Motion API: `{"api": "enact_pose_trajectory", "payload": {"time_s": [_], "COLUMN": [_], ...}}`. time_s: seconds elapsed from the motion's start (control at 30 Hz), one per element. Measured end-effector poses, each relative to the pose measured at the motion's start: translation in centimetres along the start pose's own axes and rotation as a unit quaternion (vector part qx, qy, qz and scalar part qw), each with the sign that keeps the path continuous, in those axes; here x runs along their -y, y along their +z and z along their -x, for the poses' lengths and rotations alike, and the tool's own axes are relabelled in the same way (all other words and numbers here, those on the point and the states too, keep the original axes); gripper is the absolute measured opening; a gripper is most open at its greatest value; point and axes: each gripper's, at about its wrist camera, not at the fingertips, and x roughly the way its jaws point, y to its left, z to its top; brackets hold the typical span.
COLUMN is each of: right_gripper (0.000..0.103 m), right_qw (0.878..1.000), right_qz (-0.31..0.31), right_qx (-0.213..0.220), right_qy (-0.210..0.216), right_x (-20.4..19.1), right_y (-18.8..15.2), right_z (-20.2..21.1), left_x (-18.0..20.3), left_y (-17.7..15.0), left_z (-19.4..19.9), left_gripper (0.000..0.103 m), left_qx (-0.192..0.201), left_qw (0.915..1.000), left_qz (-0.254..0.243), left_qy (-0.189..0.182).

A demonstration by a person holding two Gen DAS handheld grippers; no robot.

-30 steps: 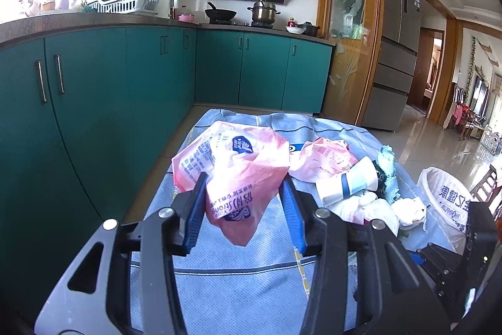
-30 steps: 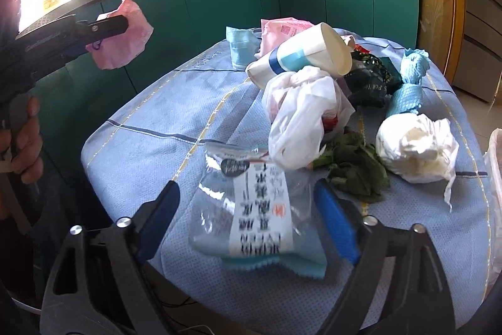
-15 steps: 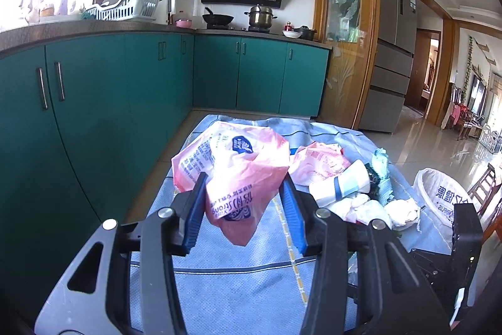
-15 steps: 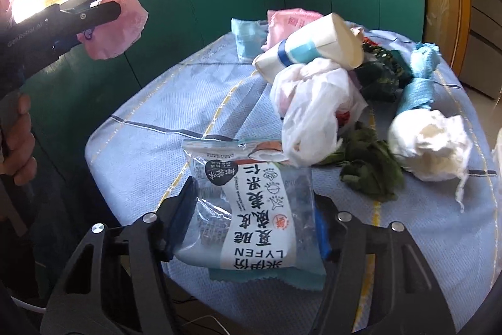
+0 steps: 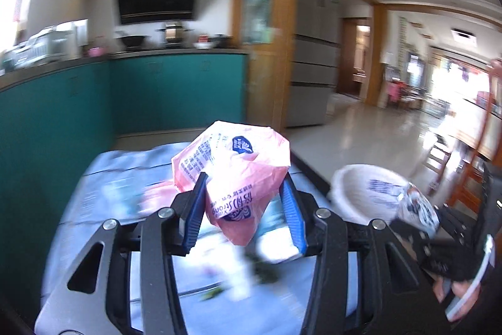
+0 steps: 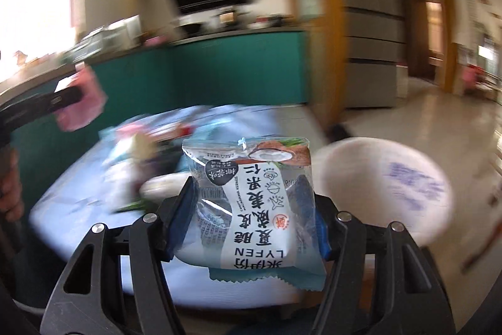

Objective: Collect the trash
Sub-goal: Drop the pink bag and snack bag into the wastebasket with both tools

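My left gripper [image 5: 244,209] is shut on a crumpled pink plastic bag [image 5: 232,165] and holds it in the air above the blue-covered table [image 5: 94,209]. My right gripper [image 6: 248,222] is shut on a clear and teal snack packet [image 6: 251,203] with Chinese print, lifted off the table. The left gripper with the pink bag [image 6: 81,102] also shows at the left of the right wrist view. A white trash sack [image 6: 386,187] with blue print gapes open to the right of the table; it appears in the left wrist view too [image 5: 364,193].
More litter lies blurred on the blue table cloth [image 6: 78,200]: white wads, green scraps, a pink bag. Teal kitchen cabinets [image 5: 62,121] run along the left and back. A fridge [image 5: 313,52] and shiny tiled floor [image 5: 376,134] lie to the right.
The right gripper closed on the snack packet and lifted it. Both grippers then swung fast to the right, bringing the white sack into view; the pictures are now motion-blurred.
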Motion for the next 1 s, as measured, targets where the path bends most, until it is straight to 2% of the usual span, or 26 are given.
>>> {"api": "enact_pose_trajectory", "payload": {"time_s": [0.1,0.2,0.33,0.43,0.53,0.6,0.67,0.77,0.83,0.9,1.0], "right_gripper": [0.063,0.063,0.063,0.063,0.063,0.063,0.063,0.064,0.068,0.079,0.086], "right_qw": [0.999,0.995,0.993,0.991,0.990,0.990,0.991,0.991,0.990,0.989,0.989], "right_qz": [-0.024,-0.032,-0.033,-0.038,-0.045,-0.048,-0.043,-0.036,-0.033,-0.029,-0.018], "right_qx": [0.008,0.011,0.008,-0.005,-0.018,-0.023,-0.024,-0.028,-0.031,-0.036,-0.040], "right_qy": [-0.045,-0.090,-0.114,-0.128,-0.132,-0.127,-0.124,-0.128,-0.132,-0.141,-0.144], "right_x": [4.3,8.3,11.2,12.9,13.4,13.8,14.0,14.4,14.5,14.5,13.9], "right_y": [0.0,-0.1,-0.8,-1.9,-2.2,-2.3,-2.2,-1.9,-1.7,-1.6,-1.4], "right_z": [-0.3,-0.6,-0.8,-1.3,-2.6,-3.2,-4.0,-5.2,-5.9,-6.5,-6.8], "left_x": [4.5,8.2,13.0,15.8,18.0,18.7,18.9,18.1,17.2,16.3,13.2], "left_y": [0.7,0.8,0.2,-0.8,-2.0,-2.4,-2.6,-2.1,-1.6,-1.1,-0.6], "left_z": [-3.7,-7.6,-14.4,-18.8,-22.0,-23.4,-24.0,-23.1,-21.8,-19.9,-16.1], "left_gripper": [0.047,0.047,0.047,0.048,0.052,0.055,0.069,0.075,0.079,0.082,0.083], "left_qx": [-0.002,-0.022,-0.064,-0.101,-0.132,-0.142,-0.142,-0.130,-0.113,-0.093,-0.067], "left_qw": [0.9987,0.9954,0.9890,0.9801,0.9723,0.9697,0.9699,0.9728,0.9779,0.9824,0.9913], "left_qz": [-0.024,-0.027,-0.025,-0.012,-0.009,-0.009,-0.007,-0.011,-0.023,-0.026,-0.026], "left_qy": [-0.045,-0.089,-0.131,-0.171,-0.193,-0.199,-0.198,-0.192,-0.174,-0.160,-0.111]}}
